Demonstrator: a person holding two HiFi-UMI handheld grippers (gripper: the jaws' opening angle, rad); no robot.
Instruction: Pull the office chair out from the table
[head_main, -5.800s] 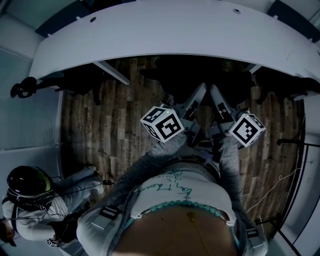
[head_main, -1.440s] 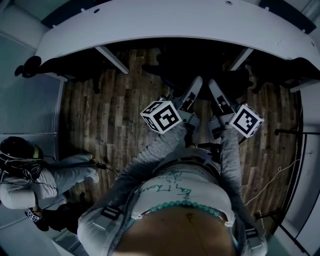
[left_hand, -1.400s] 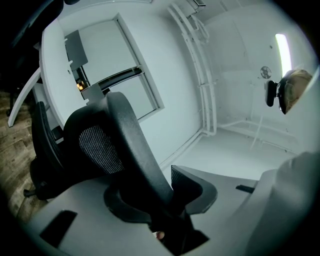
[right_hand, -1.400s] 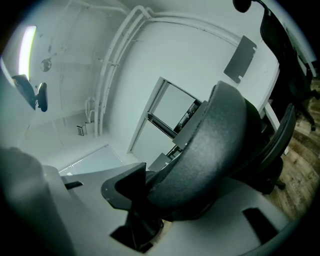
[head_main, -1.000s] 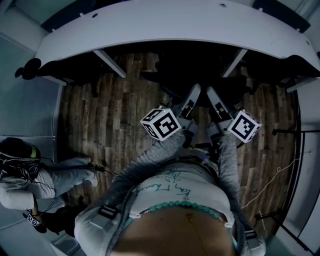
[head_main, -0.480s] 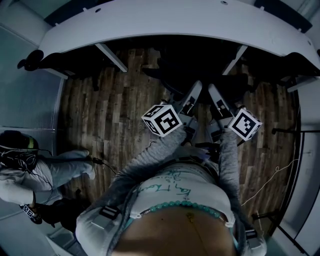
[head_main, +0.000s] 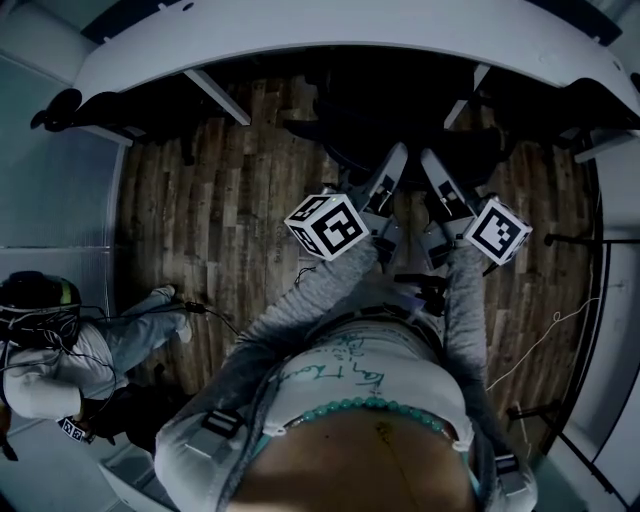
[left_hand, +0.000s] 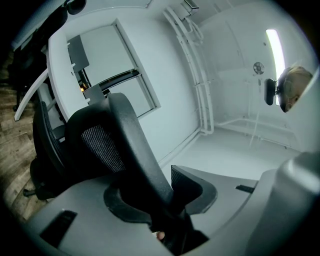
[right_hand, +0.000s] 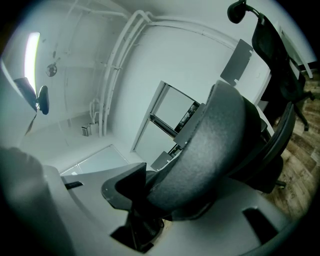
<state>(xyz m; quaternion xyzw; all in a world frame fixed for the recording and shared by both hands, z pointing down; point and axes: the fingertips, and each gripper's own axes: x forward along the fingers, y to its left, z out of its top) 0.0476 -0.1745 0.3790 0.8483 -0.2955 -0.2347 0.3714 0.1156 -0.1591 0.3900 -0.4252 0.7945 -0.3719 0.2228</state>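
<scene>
The black office chair (head_main: 400, 130) stands half under the white curved table (head_main: 350, 35), its backrest towards me. My left gripper (head_main: 393, 168) and right gripper (head_main: 432, 168) reach side by side to the backrest's top. In the left gripper view the mesh backrest's rim (left_hand: 125, 145) runs down between the jaws, and the left gripper (left_hand: 165, 205) is shut on it. The right gripper (right_hand: 160, 200) is shut on the padded backrest edge (right_hand: 220, 135) in the right gripper view. The chair's seat and base are hidden in shadow.
Wooden plank floor (head_main: 230, 220) lies around me. Slanted table legs (head_main: 225, 100) flank the chair. Other dark chairs sit under the table at far left (head_main: 60, 110) and right (head_main: 600, 120). Another person (head_main: 60, 350) crouches at lower left. A thin cable (head_main: 545, 335) trails at right.
Both grippers and the chair's backrest have come back from the table together; the table edge now sits higher in the head view. The person at lower left has shifted.
</scene>
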